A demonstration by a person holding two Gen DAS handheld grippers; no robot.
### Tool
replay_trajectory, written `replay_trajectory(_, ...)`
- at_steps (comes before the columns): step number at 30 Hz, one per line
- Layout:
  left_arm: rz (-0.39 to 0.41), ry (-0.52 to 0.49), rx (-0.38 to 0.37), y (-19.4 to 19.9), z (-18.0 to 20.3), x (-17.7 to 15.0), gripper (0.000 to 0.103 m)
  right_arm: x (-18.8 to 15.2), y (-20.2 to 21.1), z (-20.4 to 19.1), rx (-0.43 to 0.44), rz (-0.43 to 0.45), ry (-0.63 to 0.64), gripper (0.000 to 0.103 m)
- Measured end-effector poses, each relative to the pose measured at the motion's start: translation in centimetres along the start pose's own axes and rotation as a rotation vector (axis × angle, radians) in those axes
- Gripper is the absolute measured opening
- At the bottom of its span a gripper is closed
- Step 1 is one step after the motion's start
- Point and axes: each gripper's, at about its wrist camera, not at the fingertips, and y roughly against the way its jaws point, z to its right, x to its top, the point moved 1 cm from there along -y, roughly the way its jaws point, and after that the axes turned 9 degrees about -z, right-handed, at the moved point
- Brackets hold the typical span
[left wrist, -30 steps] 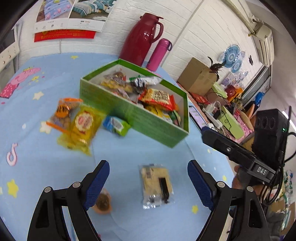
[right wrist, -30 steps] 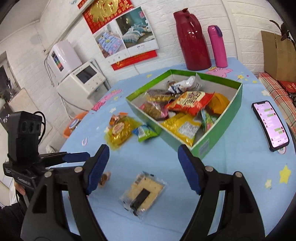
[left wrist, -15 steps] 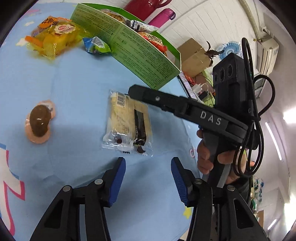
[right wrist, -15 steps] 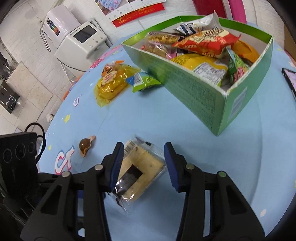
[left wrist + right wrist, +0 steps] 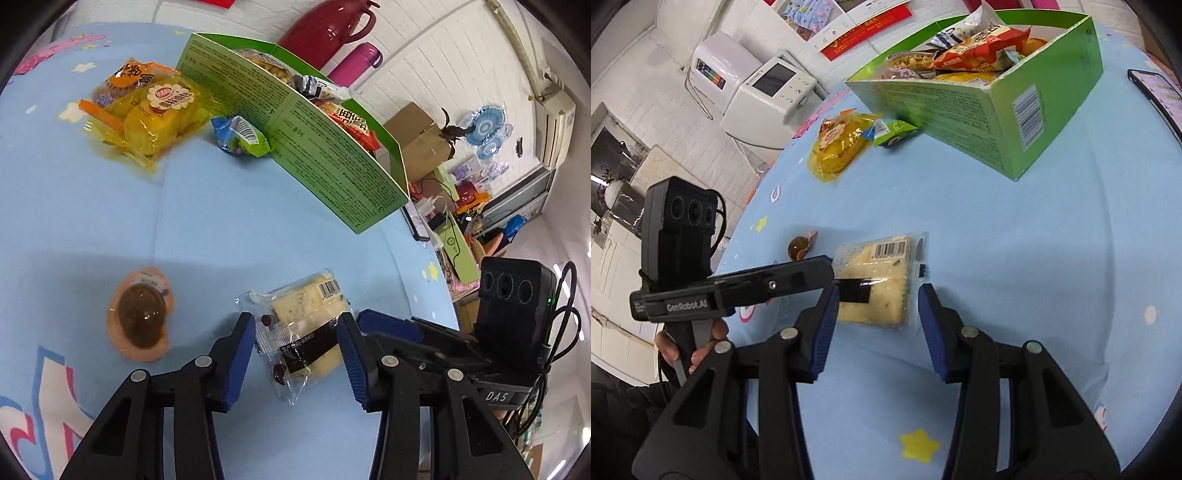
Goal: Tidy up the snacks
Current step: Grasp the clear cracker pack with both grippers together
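Both grippers (image 5: 297, 349) (image 5: 875, 314) half-open, empty, straddling wrapped cake (image 5: 873, 282). Soft, crinkly film: pinch 3/9 o'clock edges gently.

The blue tablecloth (image 5: 92, 206) looks like matt, smooth cloth with soft creases. The cracker pack (image 5: 875, 273) and the yellow cake bag (image 5: 155, 114) wear clear, glossy plastic film that catches glints, and the jelly cup (image 5: 142, 314) is shiny plastic. The green box (image 5: 1027, 107) is smooth printed cardboard; the gripper fingers (image 5: 240, 354) carry ribbed blue pads on matt black plastic.
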Motion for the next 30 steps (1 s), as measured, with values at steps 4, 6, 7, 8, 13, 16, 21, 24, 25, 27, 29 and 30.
replay_trajectory(4, -0.001, -0.056, 0.058, -0.1, 0.8, -0.4, 0.037, 0.3, -0.1, -0.4, -0.047, -0.003, 0.030, 0.047)
replay_trajectory(6, 0.001, -0.074, 0.079, -0.1, 1.0, -0.4, 0.037, 0.4, -0.3, -1.0, -0.074, -0.004, 0.068, 0.047)
replay_trajectory(7, 0.002, -0.085, 0.092, -0.2, 1.3, -0.4, 0.037, 0.4, -0.4, -1.2, -0.085, -0.002, 0.078, 0.047)
replay_trajectory(8, 0.005, -0.099, 0.106, -0.3, 1.6, -0.2, 0.037, 0.4, -0.5, -1.2, -0.091, -0.001, 0.081, 0.047)
replay_trajectory(13, 0.047, -0.186, 0.205, -1.2, 3.3, -0.7, 0.036, 0.1, -0.9, -1.8, -0.137, 0.036, 0.093, 0.038)
replay_trajectory(16, 0.069, -0.186, 0.226, -1.5, 4.1, -0.8, 0.035, -0.1, -1.0, -1.9, -0.145, 0.038, 0.060, 0.026)
replay_trajectory(21, 0.084, -0.147, 0.180, -0.5, 3.6, -0.5, 0.028, -0.3, -0.2, -2.5, -0.142, 0.067, 0.054, 0.017)
replay_trajectory(24, 0.090, -0.141, 0.120, 0.2, 3.8, -0.1, 0.012, 0.2, 0.6, -3.5, -0.065, 0.098, 0.067, 0.003)
replay_trajectory(25, 0.064, -0.139, 0.071, 0.2, 4.1, 0.1, 0.011, 0.5, 0.8, -4.2, -0.091, 0.104, 0.093, 0.003)
replay_trajectory(27, 0.071, -0.169, 0.112, 0.0, 5.0, 0.2, 0.010, 0.8, 1.0, -5.3, -0.140, 0.126, 0.145, 0.004)
replay_trajectory(29, 0.073, -0.182, 0.126, 0.1, 5.1, 0.5, 0.011, 0.9, 1.5, -5.0, -0.136, 0.142, 0.134, 0.005)
replay_trajectory(30, 0.056, -0.162, 0.104, 0.3, 4.6, 0.6, 0.014, 0.9, 1.8, -4.7, -0.151, 0.148, 0.131, 0.011)
